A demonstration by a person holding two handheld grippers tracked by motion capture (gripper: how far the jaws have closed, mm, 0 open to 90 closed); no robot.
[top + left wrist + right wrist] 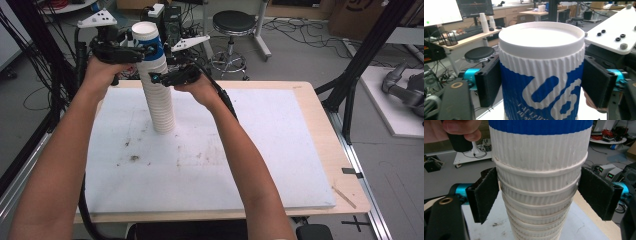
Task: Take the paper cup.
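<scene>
A tall stack of white ribbed paper cups (pixel 159 100) is seen standing upright on the white surface (pixel 240 150), in the upper left of the high view. The top cup (pixel 148 42), banded blue with white lettering, is nested in the stack and stands a little proud of the cups beneath.

The left gripper (pixel 131 51) is held at the level of the top cup, at the upper left of the high view. In the left gripper view the top cup (pixel 541 72) is framed centrally between the two black jaws; both pads are set against its blue band, so the cup is gripped at a middling opening.

The right gripper (pixel 161 78) is held lower, just right of the stack. In the right gripper view the stack (pixel 537 195) is flanked by the jaws at the rolled rims below the top cup; the left pad appears to touch, the right is close against a rim, and whether it presses cannot be told. The jaws stand wide
</scene>
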